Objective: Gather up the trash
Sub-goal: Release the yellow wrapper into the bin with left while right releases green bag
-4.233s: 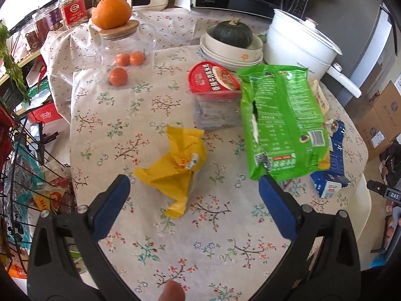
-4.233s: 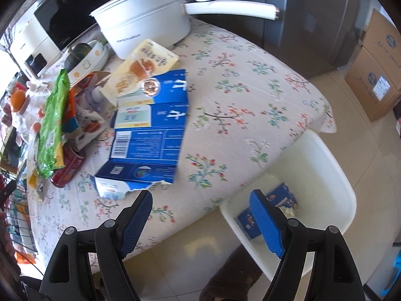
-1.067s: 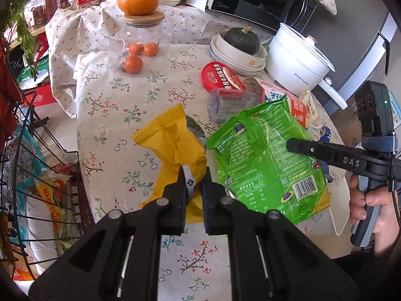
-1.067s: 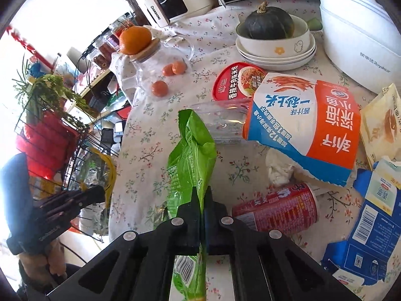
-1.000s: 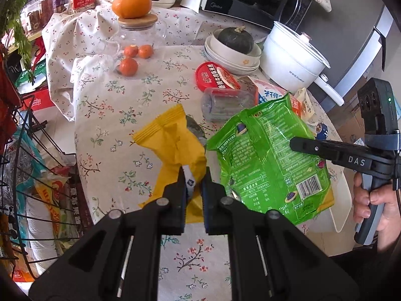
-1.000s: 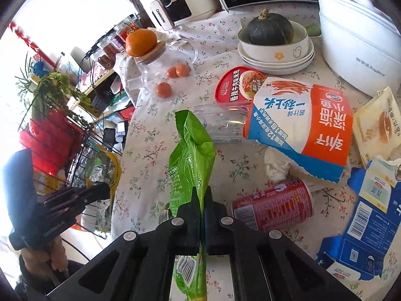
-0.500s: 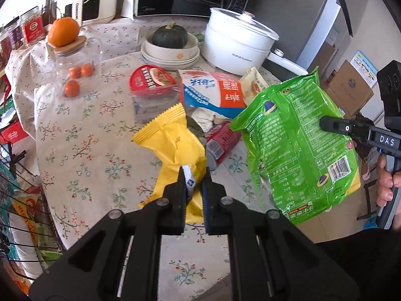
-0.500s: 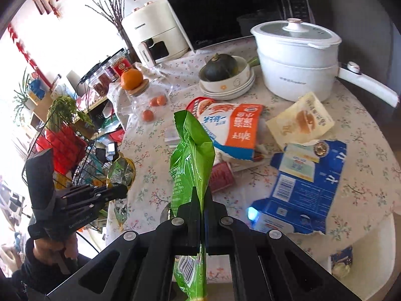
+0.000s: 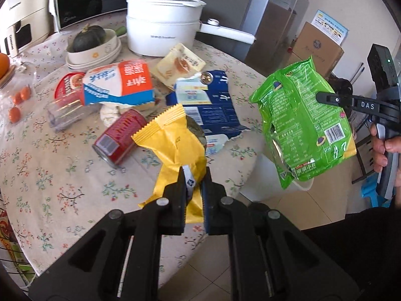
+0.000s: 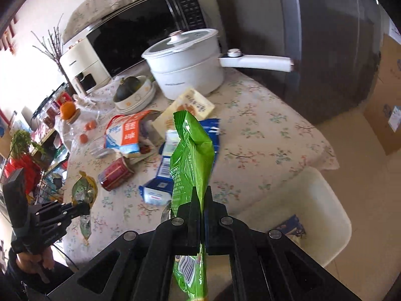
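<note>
A flowered tablecloth [image 9: 62,175] covers the round table, with a white pot [image 9: 163,27] at its far side. Since a second ago both wrappers have swung off the tabletop toward its right edge. The left gripper [image 9: 194,183] is clamped on a crumpled yellow wrapper [image 9: 175,148], held above the near edge. The right gripper [image 10: 200,200] pinches a glossy green bag [image 10: 194,160], hanging over the white bin [image 10: 325,215] beside the table.

Can [image 9: 119,138] on table [image 9: 62,175]; pot [image 9: 163,25] behind; bin [image 10: 313,215] beside table.
</note>
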Demonstrator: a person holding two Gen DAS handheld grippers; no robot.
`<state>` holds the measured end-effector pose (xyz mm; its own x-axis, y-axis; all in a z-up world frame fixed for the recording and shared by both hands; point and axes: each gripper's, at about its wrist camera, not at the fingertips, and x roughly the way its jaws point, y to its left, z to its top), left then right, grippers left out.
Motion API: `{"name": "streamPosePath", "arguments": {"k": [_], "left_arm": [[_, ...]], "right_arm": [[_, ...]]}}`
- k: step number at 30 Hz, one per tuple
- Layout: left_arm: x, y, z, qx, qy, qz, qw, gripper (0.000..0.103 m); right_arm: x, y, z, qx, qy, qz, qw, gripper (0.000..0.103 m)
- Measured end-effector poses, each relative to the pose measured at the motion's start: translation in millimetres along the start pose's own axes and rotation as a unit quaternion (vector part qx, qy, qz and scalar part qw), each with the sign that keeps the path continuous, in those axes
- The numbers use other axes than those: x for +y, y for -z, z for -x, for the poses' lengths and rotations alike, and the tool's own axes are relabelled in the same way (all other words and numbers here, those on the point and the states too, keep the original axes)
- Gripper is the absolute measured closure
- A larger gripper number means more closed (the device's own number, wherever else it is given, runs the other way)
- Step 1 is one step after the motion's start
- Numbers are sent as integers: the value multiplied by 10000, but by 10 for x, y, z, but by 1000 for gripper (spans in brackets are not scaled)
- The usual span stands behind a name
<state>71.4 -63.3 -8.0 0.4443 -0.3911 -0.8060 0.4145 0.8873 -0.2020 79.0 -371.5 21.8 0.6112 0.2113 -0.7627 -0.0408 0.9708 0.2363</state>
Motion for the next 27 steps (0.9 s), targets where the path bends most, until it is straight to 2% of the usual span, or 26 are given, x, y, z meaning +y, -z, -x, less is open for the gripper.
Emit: {"name": "streamPosePath", "arguments": {"k": [6, 10, 19, 25, 26, 27], "left_arm": [[-453, -68, -187, 85, 107, -367, 9992, 91], [-751, -143, -306, 117, 119, -673, 9976, 91], [-1447, -335, -737, 280, 595, -1086, 9919, 91], [-1756, -388, -1173, 596, 855, -993, 9896, 91], [-1795, -396, -1236, 630, 856, -987, 9894, 91], [-1832, -400, -1292, 660, 864, -992, 9891, 91]], "right_arm": [[-647, 127, 146, -142, 1059, -324, 9937, 101], [-1026, 186, 44, 15, 1437, -633, 9876, 100], [-1474, 345, -435, 706, 1669, -856, 9797, 100], [-1607, 418, -652, 942, 1639, -958, 9773, 99], [-1628, 431, -660, 970, 1639, -989, 9767, 97], [-1637, 428, -678, 995, 1629, -1024, 9763, 91]]}}
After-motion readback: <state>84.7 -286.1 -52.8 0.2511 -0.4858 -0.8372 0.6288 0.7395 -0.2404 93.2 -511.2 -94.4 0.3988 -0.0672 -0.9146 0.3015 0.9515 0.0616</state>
